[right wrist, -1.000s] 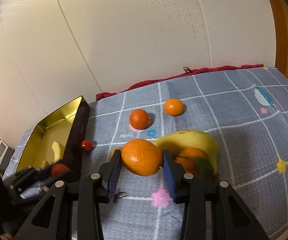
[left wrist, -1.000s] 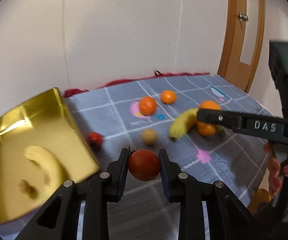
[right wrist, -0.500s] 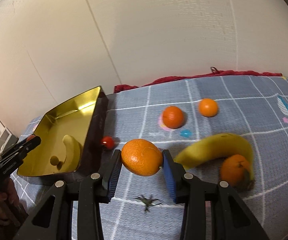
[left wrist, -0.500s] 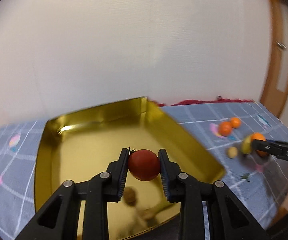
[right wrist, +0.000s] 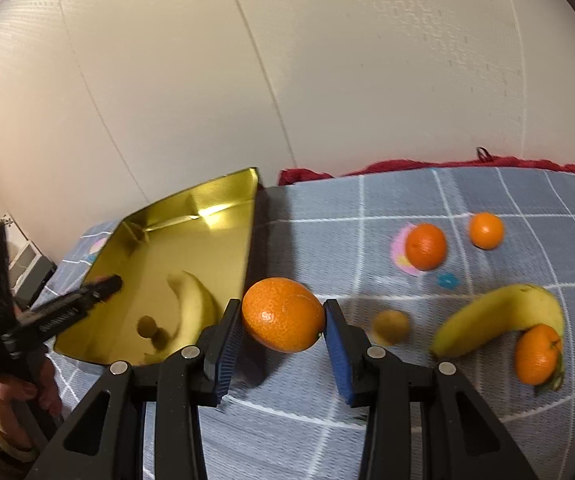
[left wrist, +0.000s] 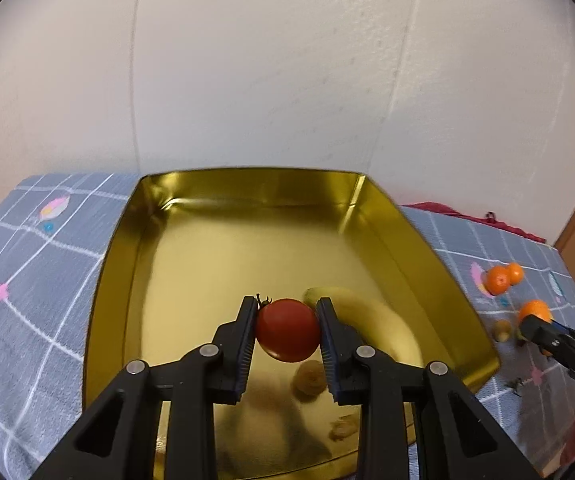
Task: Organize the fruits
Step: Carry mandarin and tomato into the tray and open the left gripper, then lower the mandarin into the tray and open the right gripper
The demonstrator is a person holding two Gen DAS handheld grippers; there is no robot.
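Both sets of jaws are clenched on fruit: your left gripper pinches a red tomato between its pads, and your right gripper clamps a large orange. You hold the tomato over the gold tray, above the tray's near half. Inside the tray, just beyond and to the right of the tomato, a banana lies on the floor, and a small brownish round fruit sits below the tomato in the left wrist view, though blur makes it hard to tell from its reflections in the shiny metal. Your orange hangs over the grey checked cloth, just right of the tray's dark right wall, which stands between it and the tray floor. On the cloth to your right lie a small tan fruit, a second banana with an orange touching the inside of its curve, and farther back two more oranges near each other. A small dark stem-like scrap lies on the cloth near the tray's right corner. Behind everything stands a pale wall, with a red fabric edge along the cloth's far side.
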